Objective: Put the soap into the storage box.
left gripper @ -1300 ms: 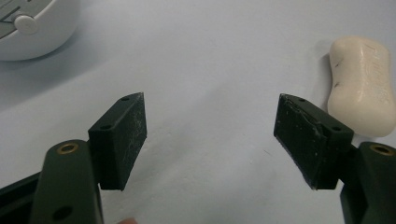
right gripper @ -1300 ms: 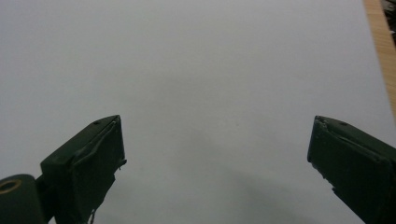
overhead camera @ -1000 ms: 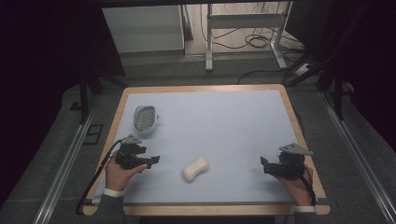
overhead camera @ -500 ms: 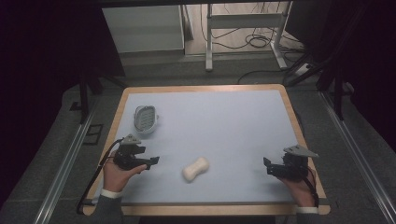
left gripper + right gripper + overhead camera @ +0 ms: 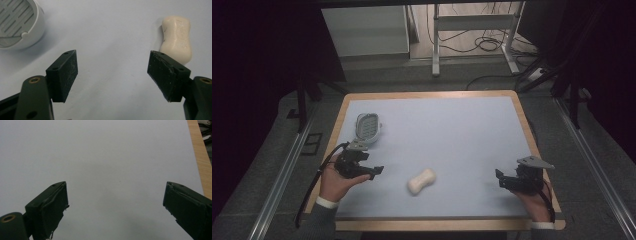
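Lying aslant, the soap bar (image 5: pixel 421 180) points far-right; both grippers' jaws gape empty.

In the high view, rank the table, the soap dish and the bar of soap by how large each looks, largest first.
1. Table, by far the largest.
2. Soap dish.
3. Bar of soap, only slightly smaller than the dish; that pair is close, so the order is unsure.

Right gripper (image 5: pixel 502 179) shifted slightly toward table's (image 5: pixel 437 100) right edge and near edge since earliest picture; grey plate on top now sits closer to wooden border. Jaws spread wide, nothing between them. Left gripper (image 5: pixel 377 171) position near left edge shows marginal drift toward near edge only; jaws spread, empty.
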### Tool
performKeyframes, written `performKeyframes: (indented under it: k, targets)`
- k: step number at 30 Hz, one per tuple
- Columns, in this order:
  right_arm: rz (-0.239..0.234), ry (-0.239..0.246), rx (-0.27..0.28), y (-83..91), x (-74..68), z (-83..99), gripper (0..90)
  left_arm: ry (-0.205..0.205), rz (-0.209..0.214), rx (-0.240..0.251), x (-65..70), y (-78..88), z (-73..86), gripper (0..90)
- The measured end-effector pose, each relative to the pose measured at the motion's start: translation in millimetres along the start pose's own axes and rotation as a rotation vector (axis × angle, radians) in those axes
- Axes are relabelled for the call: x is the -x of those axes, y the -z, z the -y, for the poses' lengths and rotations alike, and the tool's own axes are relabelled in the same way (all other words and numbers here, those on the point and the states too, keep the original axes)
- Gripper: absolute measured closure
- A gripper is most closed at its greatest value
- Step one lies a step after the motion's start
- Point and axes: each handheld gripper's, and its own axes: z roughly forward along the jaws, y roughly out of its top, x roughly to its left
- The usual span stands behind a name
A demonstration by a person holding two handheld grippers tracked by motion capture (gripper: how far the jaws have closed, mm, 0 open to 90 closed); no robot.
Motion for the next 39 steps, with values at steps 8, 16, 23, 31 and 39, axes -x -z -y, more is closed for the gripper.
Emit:
performKeyframes:
  k: [8, 16, 23, 31, 39]
  targets:
    - [0.008, 0.003, 0.006, 3.2, 1.5, -0.4, 6.1, -0.016, 0.028, -0.023, 5.7, -4.1, -11.7, 24.4]
    - [0.015, 0.001, 0.005, 4.0, 3.8, -0.4, 6.2, -0.042, 0.055, -0.045, 12.5, -8.3, -21.8, 23.9]
    - [0.019, 0.007, -0.001, 3.8, 3.8, 0.0, 6.2, -0.06, 0.057, -0.068, 19.0, -16.8, -28.7, 22.9]
    - [0.027, 0.011, -0.003, 3.9, 3.1, -0.2, 6.7, -0.072, 0.068, -0.099, 25.3, -29.5, -32.9, 23.0]
    - [0.035, 0.012, 0.01, 5.2, 2.7, -0.8, 7.0, -0.099, 0.075, -0.115, 33.0, -35.5, -41.7, 22.9]
